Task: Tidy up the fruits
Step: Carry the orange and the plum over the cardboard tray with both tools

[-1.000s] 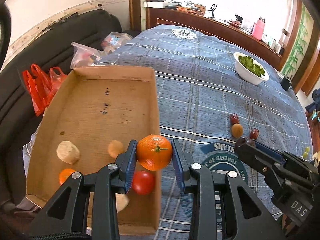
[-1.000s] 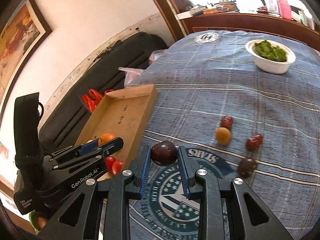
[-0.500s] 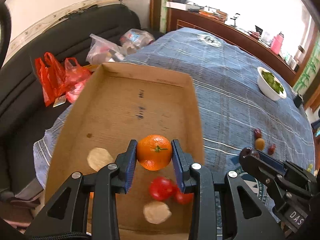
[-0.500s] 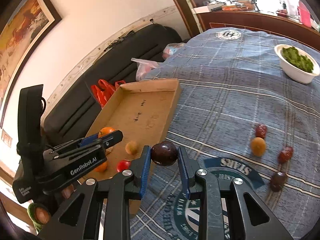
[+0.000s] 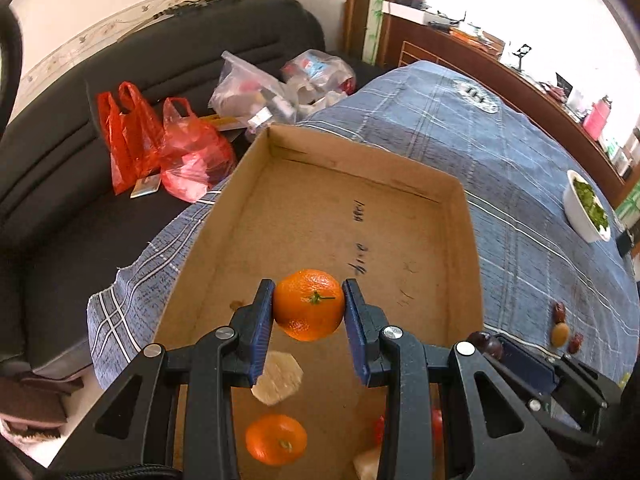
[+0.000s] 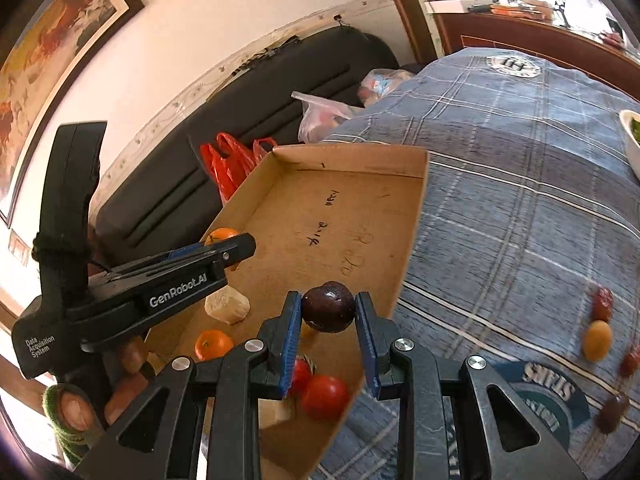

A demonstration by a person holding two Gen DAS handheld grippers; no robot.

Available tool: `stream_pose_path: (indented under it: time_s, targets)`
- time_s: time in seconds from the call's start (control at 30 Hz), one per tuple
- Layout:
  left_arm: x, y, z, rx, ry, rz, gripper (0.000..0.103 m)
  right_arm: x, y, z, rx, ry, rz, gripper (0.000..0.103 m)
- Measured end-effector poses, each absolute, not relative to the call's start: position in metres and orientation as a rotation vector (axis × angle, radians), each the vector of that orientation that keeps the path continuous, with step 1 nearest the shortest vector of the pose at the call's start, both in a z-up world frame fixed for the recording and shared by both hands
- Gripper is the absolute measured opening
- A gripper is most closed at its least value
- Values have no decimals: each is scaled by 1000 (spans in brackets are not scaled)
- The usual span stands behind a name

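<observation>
My left gripper (image 5: 308, 306) is shut on an orange (image 5: 308, 305) and hangs over the middle of the cardboard box (image 5: 356, 168). My right gripper (image 6: 329, 309) is shut on a dark plum (image 6: 328, 306) above the box's (image 6: 352, 154) right wall. Inside the box lie a second orange (image 5: 276, 438), a pale peeled piece (image 5: 279, 378), and red tomatoes (image 6: 325, 396). The left gripper (image 6: 230, 246) shows from the side in the right wrist view, held by a hand (image 6: 76, 408). Loose fruits remain on the blue cloth: a yellow one (image 6: 597, 340), red ones (image 6: 603, 303) and a dark one (image 6: 612, 412).
The blue checked tablecloth (image 5: 500, 152) covers the table. A white bowl of greens (image 5: 586, 208) stands at the far right. Red (image 5: 132, 132) and clear plastic bags (image 5: 256, 96) lie on the black sofa (image 5: 80, 92) behind the box. A wooden sideboard (image 5: 480, 56) runs along the window.
Both grippers have moved left over the box, each still holding its fruit. The box now fills the middle of both views and the loose fruits have slid to the right.
</observation>
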State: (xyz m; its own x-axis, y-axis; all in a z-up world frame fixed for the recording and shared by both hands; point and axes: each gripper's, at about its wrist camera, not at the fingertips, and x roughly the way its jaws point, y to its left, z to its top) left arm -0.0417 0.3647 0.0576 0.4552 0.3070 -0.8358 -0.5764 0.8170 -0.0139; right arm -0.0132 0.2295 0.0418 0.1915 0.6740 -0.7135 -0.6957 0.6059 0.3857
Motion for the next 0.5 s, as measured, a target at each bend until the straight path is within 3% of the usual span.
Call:
stream_pose_path:
  time_s: [0.5]
  targets:
    - [-19,376,36,-328,1034,591,32,1,267,15,-84,1031,961,27]
